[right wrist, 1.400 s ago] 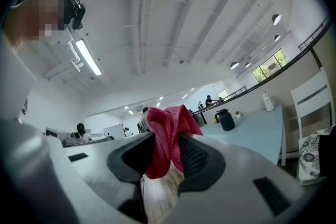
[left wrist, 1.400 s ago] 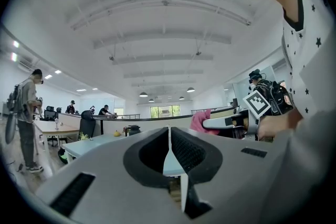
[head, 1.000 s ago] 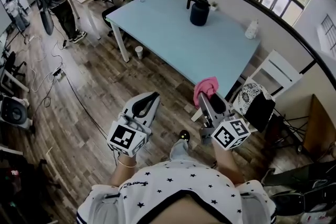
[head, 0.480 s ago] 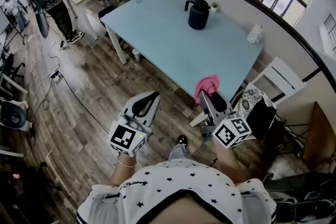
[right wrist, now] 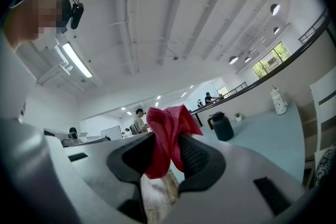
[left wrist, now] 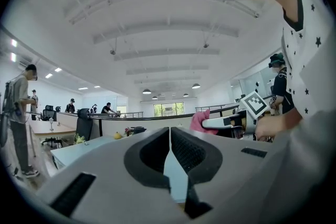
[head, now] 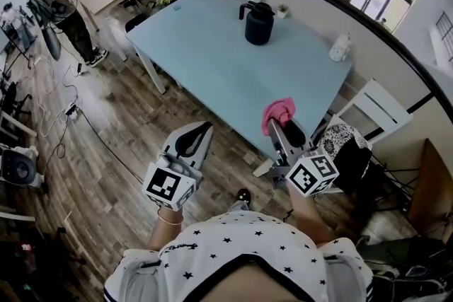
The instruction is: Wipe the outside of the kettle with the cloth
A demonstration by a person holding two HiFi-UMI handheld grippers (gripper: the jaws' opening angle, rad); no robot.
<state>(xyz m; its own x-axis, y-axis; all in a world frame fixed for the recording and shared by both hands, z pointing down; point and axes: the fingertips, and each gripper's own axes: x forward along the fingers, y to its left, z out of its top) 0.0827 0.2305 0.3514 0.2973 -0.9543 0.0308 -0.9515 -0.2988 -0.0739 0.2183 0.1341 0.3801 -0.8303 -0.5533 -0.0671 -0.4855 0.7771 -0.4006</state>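
head view: the person stands on the wood floor (head: pixel 106 152), off the near corner of the light blue counter (head: pixel 212 67). the dark kettle (head: pixel 259 23) stands upright toward the counter's far side, well apart from both tools. the left hand-held gripper (head: pixel 201 129) hangs over the floor, short of the counter. the right hand-held gripper (head: pixel 280 125) is at the counter's near edge with the pink cloth (head: pixel 278 112) bunched at its tip. a white bottle (head: pixel 340 47) stands near the counter's right end, and a white chair (head: pixel 368 106) is just beyond that end.

left gripper view: the left hand-held gripper (left wrist: pixel 169 135) has its jaws pressed together with nothing between them. to the right, the other tool shows with the cloth (left wrist: pixel 198 120) at its tip.

right gripper view: the right hand-held gripper (right wrist: pixel 167 140) is clamped on the cloth (right wrist: pixel 165 118), whose folds rise above the jaws. beyond, the kettle (right wrist: pixel 223 127) stands on the counter (right wrist: pixel 268 134), untouched, with the white bottle (right wrist: pixel 277 101) farther right.
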